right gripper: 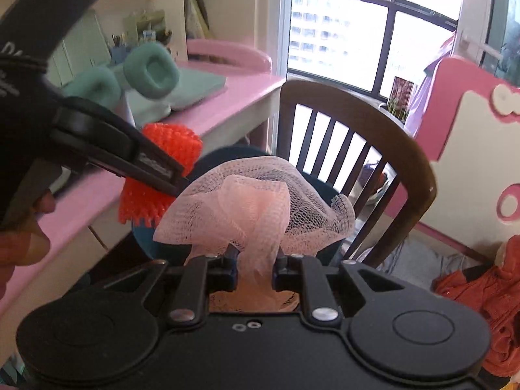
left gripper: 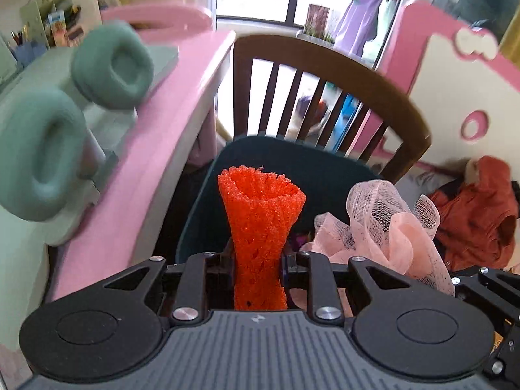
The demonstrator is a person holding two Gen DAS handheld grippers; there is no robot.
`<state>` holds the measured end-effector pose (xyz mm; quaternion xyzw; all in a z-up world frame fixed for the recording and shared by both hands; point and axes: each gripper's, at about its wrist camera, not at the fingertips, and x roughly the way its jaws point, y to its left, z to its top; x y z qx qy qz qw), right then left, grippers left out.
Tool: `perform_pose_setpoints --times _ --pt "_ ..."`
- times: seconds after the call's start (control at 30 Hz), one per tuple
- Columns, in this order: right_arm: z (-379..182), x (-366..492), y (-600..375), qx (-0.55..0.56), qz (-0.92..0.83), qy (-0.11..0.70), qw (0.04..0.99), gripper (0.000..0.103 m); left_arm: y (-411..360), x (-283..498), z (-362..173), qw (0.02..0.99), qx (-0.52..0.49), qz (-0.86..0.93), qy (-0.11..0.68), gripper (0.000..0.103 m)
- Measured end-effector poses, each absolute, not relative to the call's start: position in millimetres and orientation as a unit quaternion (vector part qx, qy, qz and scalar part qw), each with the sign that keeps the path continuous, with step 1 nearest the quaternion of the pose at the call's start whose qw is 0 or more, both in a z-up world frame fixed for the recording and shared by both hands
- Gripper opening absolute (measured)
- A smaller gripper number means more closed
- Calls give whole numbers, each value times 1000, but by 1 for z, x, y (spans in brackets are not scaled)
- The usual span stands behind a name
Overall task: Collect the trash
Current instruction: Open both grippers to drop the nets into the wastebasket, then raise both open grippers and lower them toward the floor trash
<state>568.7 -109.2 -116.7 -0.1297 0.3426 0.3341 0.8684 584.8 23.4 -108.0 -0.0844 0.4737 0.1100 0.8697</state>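
My left gripper (left gripper: 259, 256) is shut on an orange foam net sleeve (left gripper: 261, 214) that stands up between its jaws. That sleeve (right gripper: 169, 149) and the left gripper (right gripper: 175, 185) also show at the left of the right wrist view. My right gripper (right gripper: 255, 261) is shut on a bunch of pale pink mesh netting (right gripper: 247, 195), which billows above the jaws; the same pink netting (left gripper: 383, 224) appears at the right of the left wrist view. Both bundles hang over a dark teal bin (left gripper: 286, 162), whose rim (right gripper: 325, 187) peeks out behind the netting.
A pink desk (left gripper: 169, 123) runs along the left, carrying teal headphones (left gripper: 110, 65) on a stand. A dark wooden chair (left gripper: 325, 74) stands behind the bin before a window. A pink and cream board (left gripper: 455, 91) stands at the right, with orange cloth (left gripper: 477, 214) on the floor.
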Motion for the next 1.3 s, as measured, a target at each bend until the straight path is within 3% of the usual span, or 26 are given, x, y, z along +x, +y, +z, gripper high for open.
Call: perform_pose_setpoints --times 0.23,0.4,0.5,0.57,0.73,0.83,1.3 --pt "-146 574 -95 -161 335 371 851 19 20 597 -142 848 -76 117 512 23" --pt "-155 573 -92 -171 333 376 847 27 14 601 -156 835 -63 121 533 27" --pt "-157 572 -90 -177 336 374 846 29 13 602 -159 834 -65 124 535 38" --pt "-157 571 -91 -185 334 369 847 31 13 602 -160 834 -67 128 532 56" --pt "-154 568 -98 -174 333 361 854 44 17 598 -157 838 -80 127 524 61" --pt "-149 567 -104 -158 333 357 858 54 17 592 -152 843 -78 126 518 70" --pt "-116 534 -128 -105 355 336 866 71 19 539 -114 876 -86 84 467 71"
